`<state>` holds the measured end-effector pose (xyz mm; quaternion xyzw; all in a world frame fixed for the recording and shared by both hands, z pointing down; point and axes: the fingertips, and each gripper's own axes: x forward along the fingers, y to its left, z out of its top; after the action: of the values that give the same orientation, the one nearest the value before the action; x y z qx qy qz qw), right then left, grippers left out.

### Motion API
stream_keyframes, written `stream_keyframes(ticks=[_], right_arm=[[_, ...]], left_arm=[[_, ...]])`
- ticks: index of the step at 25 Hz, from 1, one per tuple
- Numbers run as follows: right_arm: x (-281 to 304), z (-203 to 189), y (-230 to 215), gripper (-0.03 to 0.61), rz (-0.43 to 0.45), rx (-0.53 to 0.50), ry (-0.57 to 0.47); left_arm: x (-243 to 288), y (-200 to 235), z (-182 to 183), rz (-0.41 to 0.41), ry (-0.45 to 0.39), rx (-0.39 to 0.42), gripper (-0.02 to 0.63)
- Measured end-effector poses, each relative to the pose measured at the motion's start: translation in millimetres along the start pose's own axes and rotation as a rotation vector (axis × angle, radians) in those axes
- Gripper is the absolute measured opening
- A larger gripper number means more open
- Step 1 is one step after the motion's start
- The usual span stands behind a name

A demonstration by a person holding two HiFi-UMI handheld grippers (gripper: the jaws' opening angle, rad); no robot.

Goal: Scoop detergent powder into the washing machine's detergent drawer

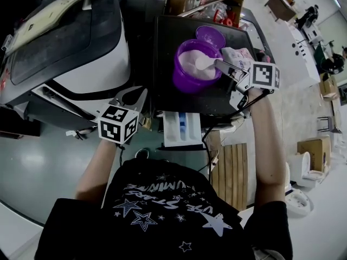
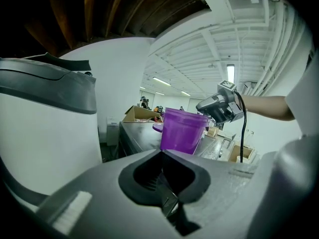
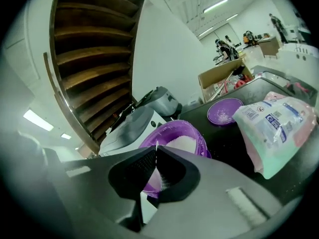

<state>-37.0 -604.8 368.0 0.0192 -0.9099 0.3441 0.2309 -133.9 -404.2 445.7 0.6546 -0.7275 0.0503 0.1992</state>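
- Holding the scoop by its handle: the right gripper has its jaws pinched together on the thin white handle. The bowl end sits in the powder in the purple tub, which is on top of the washer.
- The left gripper is idle, jaws closed on nothing, hanging just left of the washer's near corner.
- The drawer is pulled out under the near edge of the washer top. It's nearer than the tub and a bit left of the right gripper.
- My take: dig shallow and bring the scoop out level. A heaped load on a handle that thin will probably tip.
- Lift clear of the tub rim first, then come near and down to the drawer. Clipping the rim could dump powder on the black top.
- The bag is right of the tub and the lid is far of it, so neither blocks that path.
- Tip low and slow over the drawer. I can't tell which slot is which from here.
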Motion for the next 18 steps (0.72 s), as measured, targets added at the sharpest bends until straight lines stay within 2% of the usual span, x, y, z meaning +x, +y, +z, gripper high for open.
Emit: stream_keyframes(ticks=[6, 12, 18], right_arm=[[-8.9, 6.6, 22.6, 0.034, 0.141, 0.04, -0.144], [-28.6, 2.8, 21.5, 0.034, 0.169, 0.123, -0.244], [-46.8, -5.1, 28.0, 0.034, 0.256, 0.21, -0.327]], left_arm=[[-4.4, -5.7, -0.7, 0.019, -0.001, 0.002, 0.002], [-10.1, -16.9, -1.4, 0.036, -0.001, 0.004, 0.002], [-20.5, -36.8, -8.1, 0.062, 0.003, -0.002, 0.002]])
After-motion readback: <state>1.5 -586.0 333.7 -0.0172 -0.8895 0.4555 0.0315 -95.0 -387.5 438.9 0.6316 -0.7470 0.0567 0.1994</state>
